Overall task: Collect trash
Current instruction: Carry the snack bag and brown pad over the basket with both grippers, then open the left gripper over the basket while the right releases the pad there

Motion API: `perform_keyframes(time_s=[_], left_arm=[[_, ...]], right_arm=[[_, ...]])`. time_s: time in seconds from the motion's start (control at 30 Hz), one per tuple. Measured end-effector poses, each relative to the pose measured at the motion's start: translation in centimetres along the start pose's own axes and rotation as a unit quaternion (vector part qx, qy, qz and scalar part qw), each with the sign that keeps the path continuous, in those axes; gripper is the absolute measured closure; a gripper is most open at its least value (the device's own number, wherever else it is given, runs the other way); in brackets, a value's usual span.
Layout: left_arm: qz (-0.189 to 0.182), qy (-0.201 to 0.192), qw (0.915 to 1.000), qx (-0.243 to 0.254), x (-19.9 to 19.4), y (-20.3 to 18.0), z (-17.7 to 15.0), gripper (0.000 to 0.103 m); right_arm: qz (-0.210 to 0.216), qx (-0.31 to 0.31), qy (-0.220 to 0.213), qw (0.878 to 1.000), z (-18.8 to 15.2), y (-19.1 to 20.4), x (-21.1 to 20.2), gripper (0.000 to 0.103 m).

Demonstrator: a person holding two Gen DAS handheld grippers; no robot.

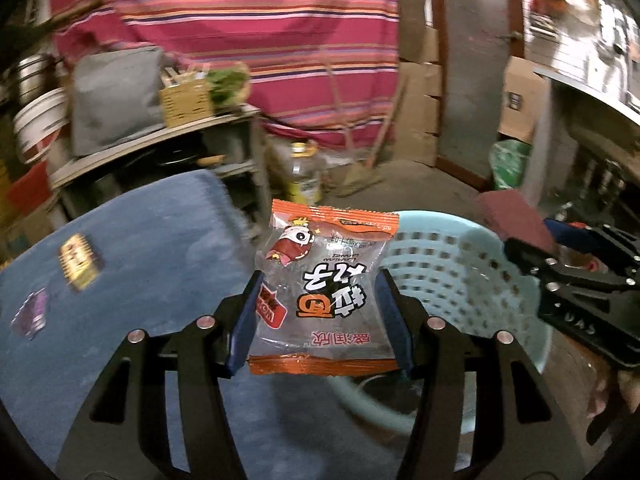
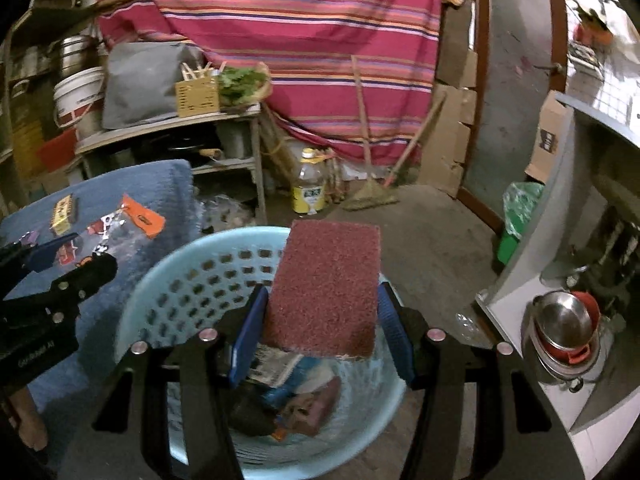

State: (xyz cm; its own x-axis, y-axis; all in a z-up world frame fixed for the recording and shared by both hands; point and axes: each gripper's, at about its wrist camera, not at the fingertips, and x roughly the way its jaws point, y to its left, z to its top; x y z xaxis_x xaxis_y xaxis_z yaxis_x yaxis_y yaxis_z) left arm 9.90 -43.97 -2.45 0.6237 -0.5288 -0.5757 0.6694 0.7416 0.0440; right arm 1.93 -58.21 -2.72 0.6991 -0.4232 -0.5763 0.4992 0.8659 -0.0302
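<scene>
Left wrist view: a clear snack packet (image 1: 326, 280) with orange crimped ends is clamped between the blue pads of the left gripper (image 1: 320, 312), just beside the rim of a pale blue perforated basket (image 1: 460, 280). The packet is seen upside down; large orange and black Chinese characters and a cartoon mascot are printed on it, and a red corner badge appears to read "WOW". The smaller print is too blurred to be read. On the blue cloth-covered table (image 1: 152, 240), a yellow wrapper (image 1: 79, 261) lies near the left edge and a purple wrapper (image 1: 32, 312) nearer that edge. The right gripper (image 1: 524, 258) is seen at the far right above the basket, with white letters on its black body that cannot be made out for certain.

In the right wrist view, a dark red scouring pad (image 2: 326, 288) is gripped between the pads of the right gripper (image 2: 324, 320), above the basket, inside which crumpled wrappers (image 2: 280, 392) already lie. The left gripper's black body bears pale lettering that cannot be read surely. A bottle with a yellow label (image 2: 309, 189) stands on the floor beyond the basket; its writing is illegible. Behind it a striped red cloth (image 2: 280, 40) hangs, with brooms (image 2: 372, 184) leaned against it and a cluttered shelf (image 2: 172, 128) beside the table.
</scene>
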Motion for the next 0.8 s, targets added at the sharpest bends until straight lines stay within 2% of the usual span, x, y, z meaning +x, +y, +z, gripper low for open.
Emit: perform_keyframes(time_s=[0.1, 0.13, 0.23, 0.4, 0.47, 0.57, 0.7, 0.73, 0.8], left_arm=[[-0.017, 0.008, 0.9997, 0.017, 1.3, -1.9, 0.4, 0.045], [-0.017, 0.008, 0.9996, 0.020, 1.4, -2.2, 0.5, 0.037], [-0.013, -0.002, 0.9994, 0.032, 1.4, -2.5, 0.5, 0.023], [-0.016, -0.009, 0.9998, -0.002, 0.4, -0.3, 0.4, 0.015], [0.000, -0.021, 0.9996, -0.017, -0.8, 1.1, 0.4, 0.011], [0.046, -0.047, 0.9974, -0.028, -3.5, 3.3, 0.0, 0.005], [0.077, -0.064, 0.9939, -0.045, -6.7, 5.3, -0.5, 0.005], [0.090, -0.068, 0.9926, -0.046, -7.6, 5.8, -0.8, 0.005], [0.111, -0.075, 0.9897, -0.049, -9.3, 6.7, -1.3, 0.005]], right_arm=[[-0.003, 0.012, 0.006, 1.000, -0.1, -1.6, 0.6, 0.047], [-0.002, 0.016, 0.007, 1.000, -0.1, -1.9, 0.7, 0.047], [-0.004, 0.015, 0.009, 1.000, 0.0, -2.5, 1.1, 0.047], [0.002, -0.002, 0.015, 1.000, -0.1, -1.8, 1.9, 0.047], [0.011, -0.005, 0.015, 1.000, -0.2, -1.2, 2.0, 0.047], [0.028, -0.015, 0.015, 0.999, -0.2, 0.3, 2.3, 0.047], [0.043, -0.028, 0.018, 0.999, -0.1, 2.1, 3.1, 0.046], [0.045, -0.027, 0.020, 0.998, -0.1, 2.3, 3.3, 0.044], [0.049, -0.016, 0.022, 0.998, -0.1, 2.3, 3.6, 0.017]])
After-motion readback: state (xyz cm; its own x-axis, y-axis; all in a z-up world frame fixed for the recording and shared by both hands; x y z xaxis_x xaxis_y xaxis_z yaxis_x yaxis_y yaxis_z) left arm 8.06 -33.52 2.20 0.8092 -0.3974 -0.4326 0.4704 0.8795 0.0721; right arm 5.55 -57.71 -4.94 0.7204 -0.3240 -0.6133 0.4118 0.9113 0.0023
